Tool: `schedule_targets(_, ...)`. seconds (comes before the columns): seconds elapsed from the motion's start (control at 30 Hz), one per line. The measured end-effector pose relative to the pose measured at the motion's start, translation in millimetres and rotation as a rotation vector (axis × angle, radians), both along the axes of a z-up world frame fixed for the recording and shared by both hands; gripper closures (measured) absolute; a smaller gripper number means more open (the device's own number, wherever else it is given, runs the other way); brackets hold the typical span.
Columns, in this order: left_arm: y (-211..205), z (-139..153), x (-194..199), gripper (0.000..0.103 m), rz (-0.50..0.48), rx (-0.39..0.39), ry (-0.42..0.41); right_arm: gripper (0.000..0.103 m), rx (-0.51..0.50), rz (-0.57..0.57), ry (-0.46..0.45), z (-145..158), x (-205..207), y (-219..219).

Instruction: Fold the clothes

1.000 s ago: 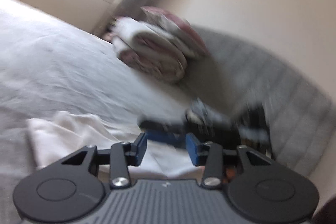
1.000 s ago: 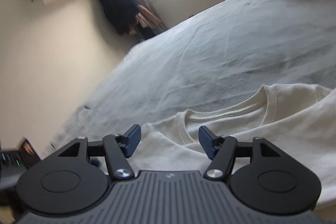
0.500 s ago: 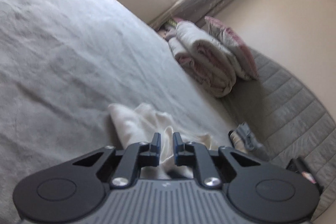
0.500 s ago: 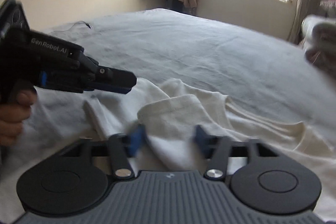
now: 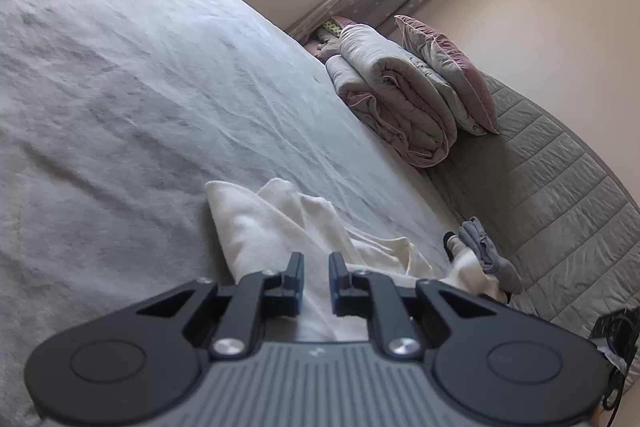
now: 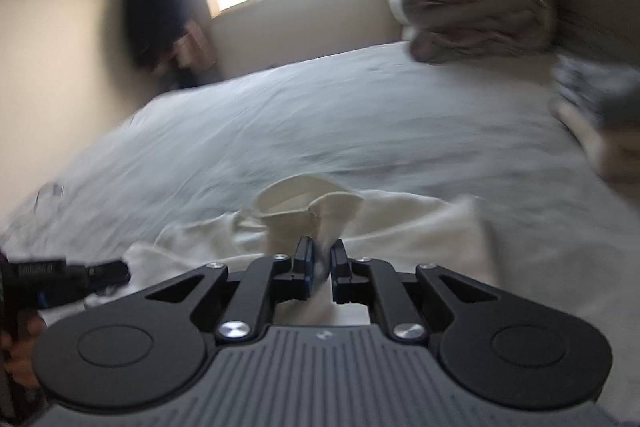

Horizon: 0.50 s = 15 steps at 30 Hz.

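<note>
Cream T-shirt (image 5: 276,227) lies rumpled on the grey bedsheet (image 5: 120,87), on the near part of the bed, well apart from the rolled duvet (image 5: 396,107) and pink-edged pillow (image 5: 448,67) stacked at the headboard end. Between shirt and duvet, nearer the shirt, sits a small pile of folded clothes (image 5: 480,255), grey piece on top.

Left gripper (image 5: 315,275): jaws narrow, pinched on a fold of the shirt, w/ cloth running up between the pads and out past the tips. It points slightly down at the sheet, tilted over to one side.

Right gripper (image 6: 321,265): jaws closing, nearly together, w/ a bunched bit of shirt (image 6: 316,215) by the ribbed collar between the pads; the collar loop stands up just past the tips. View is motion-blurred, so fine detail of the pinch is hard to tell. It also points a bit downward.

From the right-wrist view the left gripper (image 6: 116,269) shows at the shirt's other edge, well apart from the duvet side, w/ the person's hand (image 6: 20,351) wrapped round its handle.
</note>
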<state>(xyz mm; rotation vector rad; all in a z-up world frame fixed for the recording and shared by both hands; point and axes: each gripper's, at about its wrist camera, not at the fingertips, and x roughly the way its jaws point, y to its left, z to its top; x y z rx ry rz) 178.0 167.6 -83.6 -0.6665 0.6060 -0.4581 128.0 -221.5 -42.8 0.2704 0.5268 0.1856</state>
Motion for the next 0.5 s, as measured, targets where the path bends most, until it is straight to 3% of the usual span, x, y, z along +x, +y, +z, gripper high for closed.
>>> schedule_targets(0.1,-1.7,1.0,1.1,0.091,-0.005,0.000,-0.001,0.081,0.136,-0.054,0.039,-10.8,-11.7,-28.9)
schedule_targets(0.17,-2.5,1.0,1.7,0.091,-0.007,0.005,0.001,0.061,0.230,-0.104,0.065,-20.9,-21.2,-44.7)
schedule_targets(0.2,-2.4,0.6,2.0,0.091,-0.008,0.005,0.003,0.056,0.274,-0.130,0.073,-23.8,-23.3,-50.6)
schedule_targets(0.33,-1.1,0.9,3.0,0.091,-0.009,-0.006,0.004,0.048,0.411,-0.194,0.084,-28.2,-29.4,-69.7)
schedule_targets(0.5,8.8,6.7,-3.9,0.091,0.047,-0.028,-0.051,0.048,0.291,-0.176,0.107,-19.6,-22.2,-63.0)
